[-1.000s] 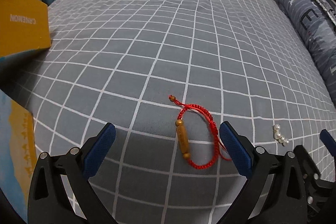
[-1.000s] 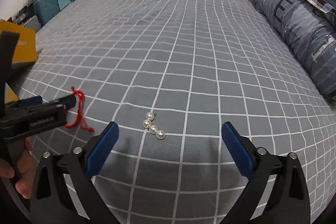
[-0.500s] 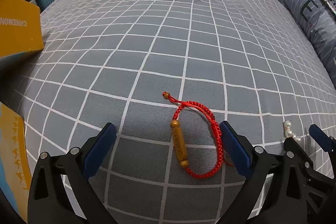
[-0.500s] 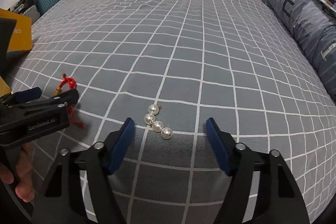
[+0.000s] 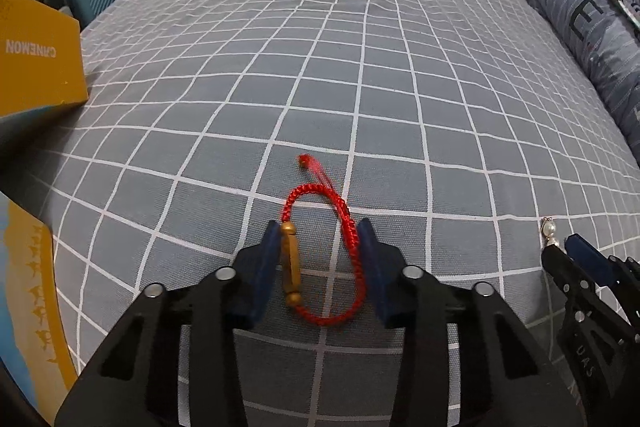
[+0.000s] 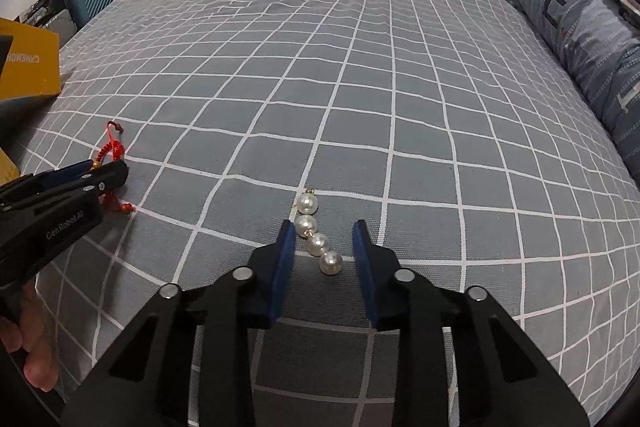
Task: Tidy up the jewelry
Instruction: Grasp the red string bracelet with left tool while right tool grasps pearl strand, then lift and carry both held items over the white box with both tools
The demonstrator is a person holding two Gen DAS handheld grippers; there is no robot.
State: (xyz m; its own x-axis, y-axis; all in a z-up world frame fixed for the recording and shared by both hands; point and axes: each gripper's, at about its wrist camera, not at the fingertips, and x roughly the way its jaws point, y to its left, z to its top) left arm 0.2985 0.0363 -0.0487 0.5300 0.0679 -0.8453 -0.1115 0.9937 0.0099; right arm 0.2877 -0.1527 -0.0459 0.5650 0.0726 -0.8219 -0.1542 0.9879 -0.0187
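On checked bedsheet (image 5: 360,87), left claw (image 5: 318,251) pinching red bracelet (image 5: 348,227), open sheet beyond

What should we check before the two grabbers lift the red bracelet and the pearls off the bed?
1. Red bracelet between the left gripper pads: ok; jaws have just been closing and both pads touch it.
2. Pearl string between the right gripper pads: ok, but gaps remain, not pinched yet, though the jaws have just been closing.
3. Bracelet's loose tail clear of the pads: ok.
4. Top pearls lie beyond the pads: not ok, they may dangle.
5. Yellow box ready to receive jewelry: cannot tell.
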